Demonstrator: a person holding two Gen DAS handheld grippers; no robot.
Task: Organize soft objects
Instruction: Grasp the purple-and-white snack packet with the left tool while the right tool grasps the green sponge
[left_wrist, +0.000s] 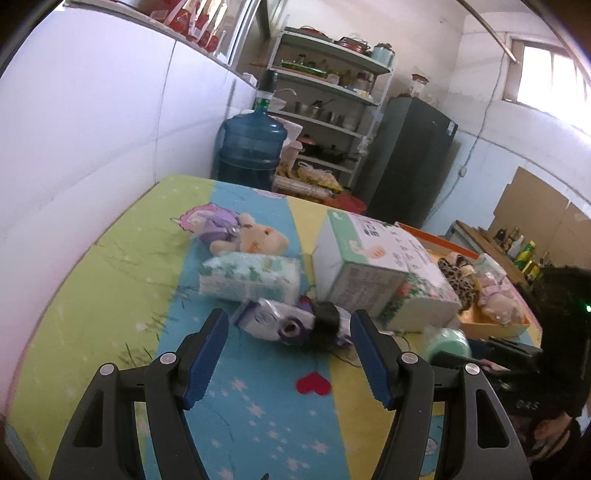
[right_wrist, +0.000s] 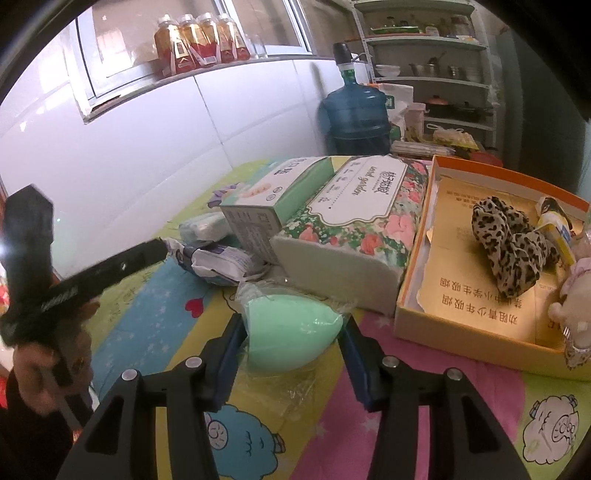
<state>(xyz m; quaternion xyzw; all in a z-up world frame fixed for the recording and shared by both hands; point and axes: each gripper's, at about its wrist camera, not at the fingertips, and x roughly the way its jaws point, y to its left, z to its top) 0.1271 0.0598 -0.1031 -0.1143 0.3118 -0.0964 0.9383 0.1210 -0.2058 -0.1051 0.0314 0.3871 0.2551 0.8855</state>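
My right gripper (right_wrist: 291, 332) is shut on a mint green sponge (right_wrist: 288, 332) in clear wrap that lies on the colourful mat. Both blue pads press its sides. My left gripper (left_wrist: 290, 317) stands open just short of a purple-and-white tissue pack (left_wrist: 273, 319) with a black furry piece (left_wrist: 327, 321) on its right end; nothing is between the pads. Behind these lie a green-printed tissue pack (left_wrist: 249, 277) and a cream plush bunny (left_wrist: 258, 236). An orange box (right_wrist: 417, 295) at the right holds a leopard-print cloth (right_wrist: 513, 243) and a pale plush toy (right_wrist: 572, 295).
A white-green carton (left_wrist: 369, 258) and a floral tissue pack (right_wrist: 354, 229) stand between the loose items and the orange box. A white tiled wall (left_wrist: 92, 147) runs along the left. Beyond the table are a blue water jug (left_wrist: 251, 147), metal shelves (left_wrist: 332, 92) and a dark fridge (left_wrist: 410, 158).
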